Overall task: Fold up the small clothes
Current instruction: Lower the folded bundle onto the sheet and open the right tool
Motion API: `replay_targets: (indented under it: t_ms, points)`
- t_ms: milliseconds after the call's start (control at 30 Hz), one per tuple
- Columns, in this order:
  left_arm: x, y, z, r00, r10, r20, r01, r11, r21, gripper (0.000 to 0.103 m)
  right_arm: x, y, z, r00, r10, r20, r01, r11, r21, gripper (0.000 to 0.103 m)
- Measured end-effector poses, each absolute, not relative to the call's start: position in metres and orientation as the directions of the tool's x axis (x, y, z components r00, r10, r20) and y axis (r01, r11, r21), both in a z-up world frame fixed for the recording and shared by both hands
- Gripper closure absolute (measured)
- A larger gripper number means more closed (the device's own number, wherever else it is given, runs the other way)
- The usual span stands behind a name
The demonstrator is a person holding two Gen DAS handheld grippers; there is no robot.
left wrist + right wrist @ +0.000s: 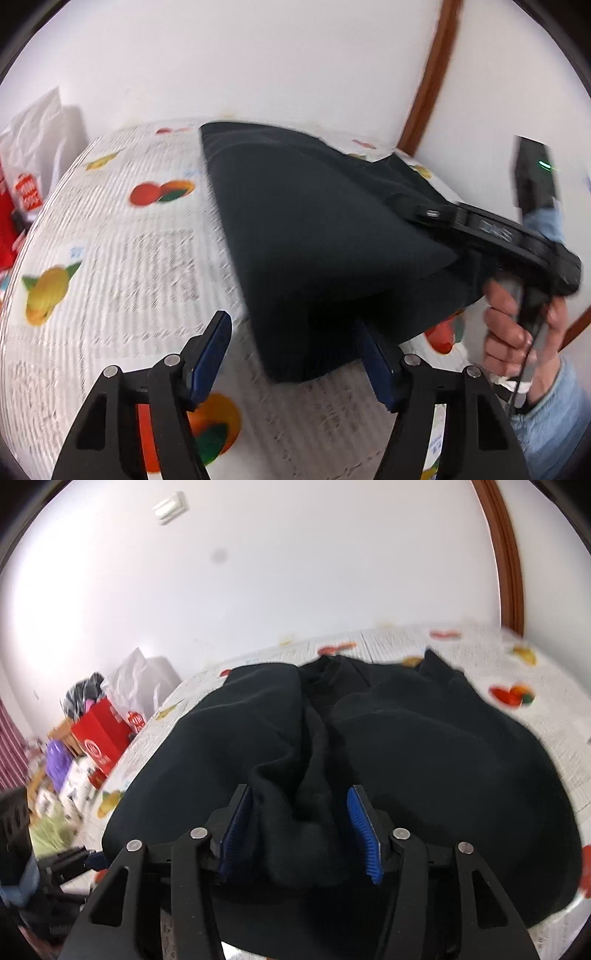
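A dark, nearly black garment point(314, 229) lies bunched on the table's fruit-print cover point(129, 258). My left gripper point(291, 338) is open at the garment's near corner; the cloth hangs against the right blue pad point(373, 354), and the left pad stands apart over the cover. In the right wrist view the garment point(424, 746) spreads over the cover point(543, 738), its collar at the far side. My right gripper point(299, 812) is open, with a raised fold of cloth between its pads and not pinched. A hand point(513, 332) in a light blue sleeve holds that gripper's black body point(498, 236).
The table stands against a white wall with a brown wooden frame point(432, 74) at the right. Off the table's left edge are a white plastic bag point(37, 125), a red box point(99, 734) and mixed clutter point(55, 794) lower down.
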State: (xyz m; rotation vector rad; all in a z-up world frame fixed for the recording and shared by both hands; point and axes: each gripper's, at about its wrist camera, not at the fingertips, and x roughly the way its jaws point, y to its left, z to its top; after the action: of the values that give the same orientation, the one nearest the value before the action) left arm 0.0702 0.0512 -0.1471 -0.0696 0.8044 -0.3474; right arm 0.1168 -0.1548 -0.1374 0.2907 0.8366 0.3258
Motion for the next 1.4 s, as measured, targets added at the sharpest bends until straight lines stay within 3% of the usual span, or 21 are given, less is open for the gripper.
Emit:
replay_targets:
  t_ms: [200, 233, 267, 300, 400, 600, 733, 867, 933, 1067, 1133, 1200, 1333, 1400]
  points:
    - [0.091, 0.025, -0.163, 0.6, -0.293, -0.744, 0.261, 0.951, -0.164, 0.037, 0.149, -0.144, -0.155, 0.582, 0.433, -0.688, -0.134, 0.886, 0.444, 0.051]
    - [0.09, 0.021, -0.163, 0.618, -0.272, -0.738, 0.258, 0.957, -0.137, 0.036, 0.151, -0.138, -0.155, 0.585, 0.421, -0.693, -0.134, 0.893, 0.429, 0.055]
    - [0.09, 0.018, -0.164, 0.623, -0.25, -0.741, 0.257, 0.96, -0.108, 0.034, 0.153, -0.135, -0.155, 0.586, 0.422, -0.692, -0.142, 0.894, 0.425, 0.077]
    - [0.09, 0.017, -0.165, 0.629, -0.24, -0.739, 0.255, 0.962, -0.095, 0.034, 0.152, -0.132, -0.154, 0.587, 0.416, -0.694, -0.147, 0.899, 0.413, 0.085]
    - [0.089, 0.019, -0.166, 0.633, -0.233, -0.738, 0.243, 0.965, -0.097, 0.034, 0.143, -0.146, -0.133, 0.659, 0.404, -0.635, -0.18, 0.904, 0.388, 0.093]
    - [0.086, 0.018, -0.165, 0.637, -0.215, -0.74, 0.243, 0.967, -0.072, 0.032, 0.11, -0.219, -0.102, 0.799, 0.264, -0.541, -0.081, 0.938, 0.337, 0.093]
    - [0.085, 0.011, -0.163, 0.637, -0.2, -0.745, 0.253, 0.967, -0.044, 0.031, 0.117, -0.246, -0.13, 0.733, 0.239, -0.637, -0.036, 0.949, 0.314, 0.092]
    - [0.077, 0.005, -0.149, 0.64, -0.305, -0.705, 0.32, 0.94, -0.116, 0.032, 0.108, -0.251, -0.14, 0.735, 0.243, -0.634, -0.032, 0.945, 0.324, 0.079]
    - [0.08, -0.009, -0.145, 0.644, -0.294, -0.706, 0.337, 0.938, -0.083, 0.032, 0.11, -0.25, -0.14, 0.731, 0.276, -0.625, -0.042, 0.931, 0.362, 0.068]
    - [0.094, -0.029, -0.154, 0.611, -0.254, -0.749, 0.322, 0.945, -0.058, 0.032, 0.13, -0.239, -0.147, 0.713, 0.278, -0.644, -0.024, 0.927, 0.374, 0.066]
    - [0.091, -0.031, -0.158, 0.627, -0.233, -0.743, 0.303, 0.952, -0.044, 0.029, 0.143, -0.236, -0.151, 0.692, 0.302, -0.655, -0.028, 0.919, 0.394, 0.072]
    - [0.09, -0.032, -0.159, 0.635, -0.22, -0.74, 0.292, 0.956, -0.034, 0.029, 0.149, -0.233, -0.149, 0.689, 0.297, -0.66, -0.034, 0.924, 0.381, 0.089]
    - [0.085, -0.029, -0.16, 0.643, -0.199, -0.739, 0.263, 0.964, -0.031, 0.029, 0.134, -0.237, -0.119, 0.755, 0.249, -0.607, -0.078, 0.952, 0.295, 0.095]
    - [0.087, -0.027, -0.161, 0.644, -0.196, -0.739, 0.262, 0.965, -0.027, 0.029, 0.123, -0.255, -0.107, 0.782, 0.244, -0.574, -0.056, 0.944, 0.326, 0.095]
